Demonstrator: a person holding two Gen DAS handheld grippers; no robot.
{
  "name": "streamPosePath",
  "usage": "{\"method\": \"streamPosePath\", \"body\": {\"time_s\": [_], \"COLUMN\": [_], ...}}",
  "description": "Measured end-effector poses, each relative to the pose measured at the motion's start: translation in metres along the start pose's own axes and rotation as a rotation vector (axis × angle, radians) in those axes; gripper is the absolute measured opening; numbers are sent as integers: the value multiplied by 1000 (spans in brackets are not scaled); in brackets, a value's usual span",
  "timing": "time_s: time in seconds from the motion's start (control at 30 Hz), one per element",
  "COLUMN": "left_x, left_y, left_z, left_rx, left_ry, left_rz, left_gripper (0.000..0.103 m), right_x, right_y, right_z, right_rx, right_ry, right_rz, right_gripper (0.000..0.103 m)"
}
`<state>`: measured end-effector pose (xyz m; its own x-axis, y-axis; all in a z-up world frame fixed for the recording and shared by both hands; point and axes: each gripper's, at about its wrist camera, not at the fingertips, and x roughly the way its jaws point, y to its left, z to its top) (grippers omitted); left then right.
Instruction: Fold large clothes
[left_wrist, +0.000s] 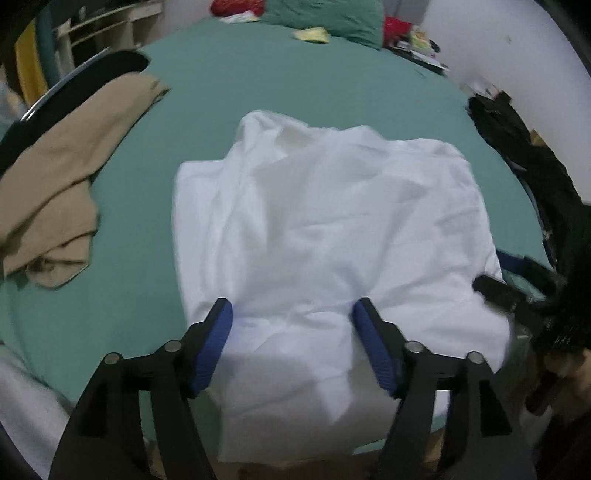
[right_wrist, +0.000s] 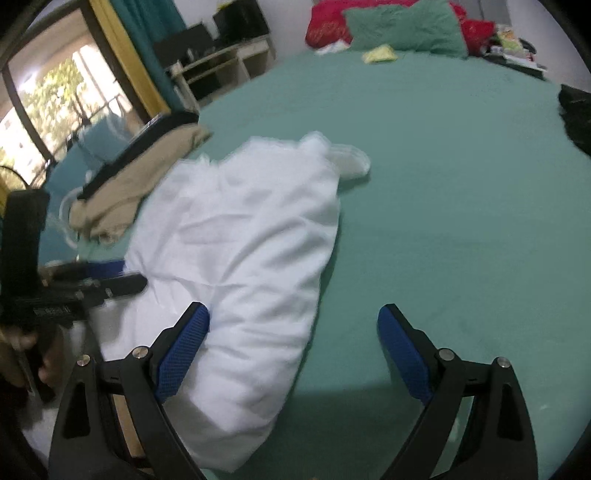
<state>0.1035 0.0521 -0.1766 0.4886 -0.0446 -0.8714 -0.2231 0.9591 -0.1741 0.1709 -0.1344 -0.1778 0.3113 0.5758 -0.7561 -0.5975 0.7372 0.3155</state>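
Under the spread left gripper (left_wrist: 291, 314) lies the white garment (left_wrist: 332, 229), partly folded and rumpled on the green bed (left_wrist: 258, 81); it runs just left of the right gripper (right_wrist: 293, 319), equally spread and empty. Smoothing and further folds likely remain.

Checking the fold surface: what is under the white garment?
The white garment lies on the teal bed sheet, its near edge hanging over the bed's edge. Whatever is beneath the cloth itself is covered.
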Motion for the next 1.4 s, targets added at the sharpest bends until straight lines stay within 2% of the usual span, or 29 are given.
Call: {"method": "streamPosePath", "body": {"time_s": [0.13, 0.2, 0.37, 0.43, 0.47, 0.53, 0.6, 0.63, 0.7, 0.73, 0.77, 0.8, 0.83, 0.87, 0.9, 0.93, 1.0, 1.03, 1.2, 1.27, 1.3, 1.33, 1.4], "left_x": [-4, -8, -32, -33, -29, -10, 14, 18, 19, 18, 18, 19, 19, 18, 17, 17, 18, 16, 14, 13, 12, 12, 10], "left_y": [24, 38, 50, 55, 59, 62, 65, 67, 70, 70, 69, 66, 62, 58, 49, 41, 28, 17, -20, -34, -37, -39, -37], "left_z": [-9, -13, -5, 3, 7, 14, 18, 17, 14, 13, 12, 12, 11, 7, 6, 5, 4, 3, -2, -6, -8, -9, -10], "left_rx": [-27, -82, -92, -89, -94, -104, -125, -139, -159, -161, -161, -155, -146, -135, -112, -87, -48, -28, 12, 38, 45, 50, 42], "left_ry": [3, -1, -123, -156, -153, -94, -22, -28, -55, -57, -54, -44, -31, -19, -11, -3, 6, 4, 37, 41, 38, 28, 15], "left_rz": [0, -48, -128, -157, -176, -222, -215, -227, -248, -251, -259, -281, -299, -314, -336, -351, -361, -370, -412, -395, -382, -357, -328], "left_gripper": [75, 75, 75, 75, 75, 75, 75, 75, 76, 76, 76, 76, 75, 75, 69, 53, 37, 35, 35, 40, 47, 53, 57], "right_x": [8, 9, -4, -12, -13, -10, 0, 10, 20, 23, 25, 24, 22, 20, 17, 8, -4, -12, -47, -56, -58, -58, -59], "right_y": [10, 13, 6, -2, -5, -11, -9, -7, 1, 7, 9, 8, 5, 5, 8, 15, 18, 20, 10, 1, -4, -9, -14], "right_z": [-3, -2, -2, 0, 1, 4, 5, 4, 0, 0, 0, 0, -1, -2, -2, -2, -2, -2, -20, -32, -39, -43, -47], "right_rx": [-3, 3, 81, 145, 167, 217, 234, 242, 240, 225, 228, 244, 272, 281, 263, 221, 205, 197, 186, 206, 224, 235, 252], "right_ry": [5, 10, -3, -25, -34, -49, -37, -12, -12, -12, -1, 1, 5, 8, 8, 8, 10, 6, 12, 13, 17, 19, 19], "right_rz": [-17, -19, -27, 8, 30, 79, 116, 151, 153, 156, 163, 176, 217, 222, 192, 136, 92, 62, -78, -111, -122, -125, -132], "right_gripper": [96, 96, 96, 96, 96, 96, 94, 87, 77, 58, 52, 34, 24, 23, 22, 21, 20, 20, 20, 21, 24, 27, 37]}}
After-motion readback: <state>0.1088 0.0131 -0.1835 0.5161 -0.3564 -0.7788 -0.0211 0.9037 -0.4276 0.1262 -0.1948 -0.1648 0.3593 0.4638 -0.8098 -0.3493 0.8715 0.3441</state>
